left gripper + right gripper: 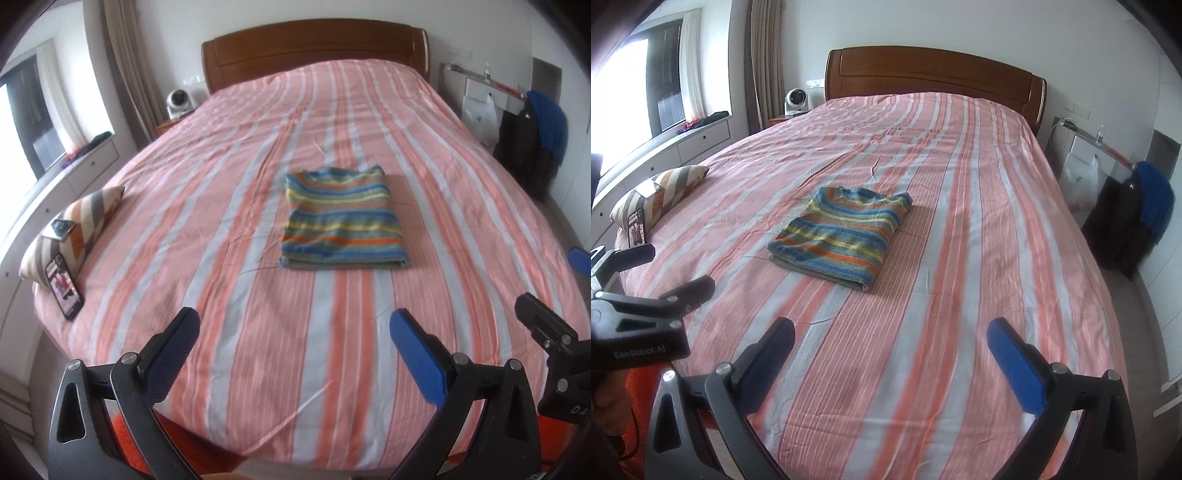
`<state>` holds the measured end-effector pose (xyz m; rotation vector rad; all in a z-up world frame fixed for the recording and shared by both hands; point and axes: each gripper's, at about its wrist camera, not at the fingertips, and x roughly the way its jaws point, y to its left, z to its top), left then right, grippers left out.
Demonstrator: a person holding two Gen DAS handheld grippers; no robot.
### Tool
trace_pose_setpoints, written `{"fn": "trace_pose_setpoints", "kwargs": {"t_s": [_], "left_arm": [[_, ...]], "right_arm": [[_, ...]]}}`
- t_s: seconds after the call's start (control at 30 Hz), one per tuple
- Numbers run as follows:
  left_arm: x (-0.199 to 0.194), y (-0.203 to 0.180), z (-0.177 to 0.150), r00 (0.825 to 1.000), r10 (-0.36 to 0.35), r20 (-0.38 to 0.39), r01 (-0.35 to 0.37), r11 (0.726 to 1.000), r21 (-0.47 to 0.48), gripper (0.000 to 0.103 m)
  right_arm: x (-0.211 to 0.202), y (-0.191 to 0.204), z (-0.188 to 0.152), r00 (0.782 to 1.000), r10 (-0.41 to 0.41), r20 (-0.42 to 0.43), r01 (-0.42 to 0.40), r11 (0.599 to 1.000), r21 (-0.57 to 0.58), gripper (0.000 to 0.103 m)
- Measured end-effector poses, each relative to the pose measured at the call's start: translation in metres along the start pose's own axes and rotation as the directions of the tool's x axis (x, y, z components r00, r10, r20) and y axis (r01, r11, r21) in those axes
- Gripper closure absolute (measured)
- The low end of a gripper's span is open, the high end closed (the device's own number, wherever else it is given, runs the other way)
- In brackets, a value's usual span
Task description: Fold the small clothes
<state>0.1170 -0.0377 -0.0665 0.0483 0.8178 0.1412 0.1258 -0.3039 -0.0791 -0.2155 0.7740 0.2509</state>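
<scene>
A bed [258, 258] with a pink-and-grey striped cover fills the room, a folded striped garment [341, 218] lying flat at its middle. Near its foot, well short of the garment, the left claw [293, 330] and right claw [890, 341] hover, both spread wide and empty.

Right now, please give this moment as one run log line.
striped garment: folded, on bed | left gripper: open, empty | right gripper: open, empty

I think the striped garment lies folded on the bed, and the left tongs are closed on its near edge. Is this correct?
Not quite. The striped garment does lie folded on the bed, but the left tongs are open and hold nothing, well short of its near edge. The left wrist view shows this.
</scene>
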Motion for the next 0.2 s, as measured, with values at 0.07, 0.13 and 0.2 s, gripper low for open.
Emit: {"fn": "trace_pose_setpoints", "kwargs": {"t_s": [0.07, 0.13, 0.2], "left_arm": [[-0.0021, 0.0005, -0.0018, 1.000, -0.023, 0.002, 0.023, 1.000, -0.007, 0.000], [-0.0056, 0.0004, -0.0042, 0.999, -0.033, 0.017, 0.033, 0.999, -0.011, 0.000], [-0.0090, -0.0008, -0.0055, 0.999, -0.018, 0.033, 0.018, 1.000, -0.007, 0.000]], "right_arm": [[-0.0017, 0.0003, -0.0002, 1.000, 0.001, 0.001, -0.001, 1.000, 0.004, 0.000], [-0.0019, 0.0005, -0.0002, 1.000, 0.006, 0.001, -0.006, 1.000, 0.007, 0.000], [-0.0027, 0.0028, -0.0001, 1.000, 0.015, 0.000, -0.015, 1.000, 0.005, 0.000]]}}
